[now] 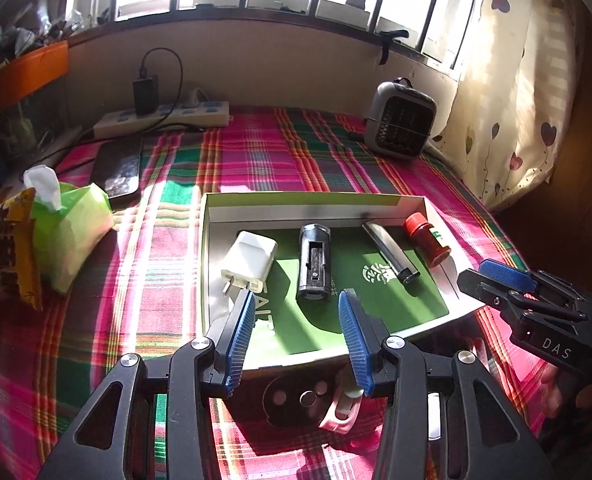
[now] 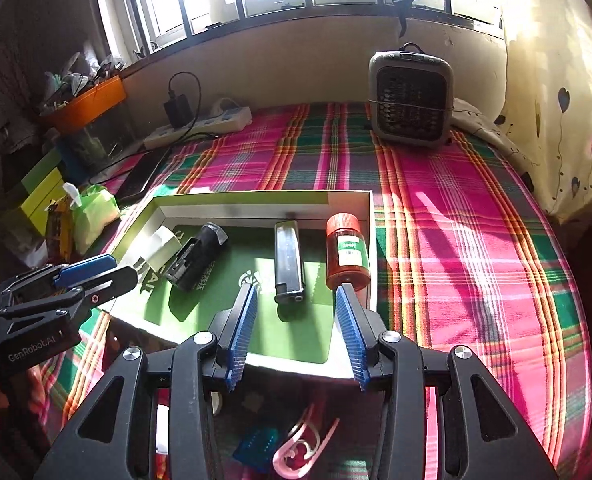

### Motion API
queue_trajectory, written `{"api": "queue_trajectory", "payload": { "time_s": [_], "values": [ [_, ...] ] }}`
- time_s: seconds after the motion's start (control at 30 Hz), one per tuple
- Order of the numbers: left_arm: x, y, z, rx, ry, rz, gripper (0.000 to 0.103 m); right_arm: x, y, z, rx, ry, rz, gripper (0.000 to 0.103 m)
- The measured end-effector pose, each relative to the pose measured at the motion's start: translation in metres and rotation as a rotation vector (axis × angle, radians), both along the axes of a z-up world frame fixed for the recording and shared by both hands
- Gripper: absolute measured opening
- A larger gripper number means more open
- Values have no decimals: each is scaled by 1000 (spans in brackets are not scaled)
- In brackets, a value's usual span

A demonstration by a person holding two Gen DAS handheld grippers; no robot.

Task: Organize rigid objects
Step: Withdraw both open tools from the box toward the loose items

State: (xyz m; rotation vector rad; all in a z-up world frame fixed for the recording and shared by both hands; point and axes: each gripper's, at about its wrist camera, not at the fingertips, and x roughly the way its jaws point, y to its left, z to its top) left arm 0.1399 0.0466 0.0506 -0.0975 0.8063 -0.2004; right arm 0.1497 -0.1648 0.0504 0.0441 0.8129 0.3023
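A shallow white box point(image 1: 216, 216) with a green floor lies on the plaid cloth; it also shows in the right wrist view point(image 2: 370, 240). In it lie a white charger plug point(image 1: 250, 256), a black holder point(image 1: 314, 262), a dark lighter point(image 1: 390, 250) and a small red bottle point(image 1: 428, 236). My left gripper point(image 1: 296, 302) is open and empty over the box's near edge, below the plug and holder. My right gripper point(image 2: 296, 294) is open and empty over the near edge, between the lighter point(image 2: 288, 260) and the red bottle point(image 2: 348, 252). A pink clip point(image 2: 300, 448) lies in front of the box.
A grey fan heater point(image 2: 410, 100) stands at the back right. A power strip point(image 1: 164, 118), a phone point(image 1: 118, 168), a green tissue pack point(image 1: 70, 228) and a snack bag point(image 1: 10, 248) lie at the left. A blue piece point(image 2: 256, 444) lies beside the clip.
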Motion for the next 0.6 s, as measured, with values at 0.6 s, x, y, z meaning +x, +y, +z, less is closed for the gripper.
{"api": "queue_trajectory", "payload": {
  "time_s": [0.6],
  "values": [
    [-42,30,-19,-61,18,41,43,-55,-23,-27,-7,50,-74,50]
  ]
}}
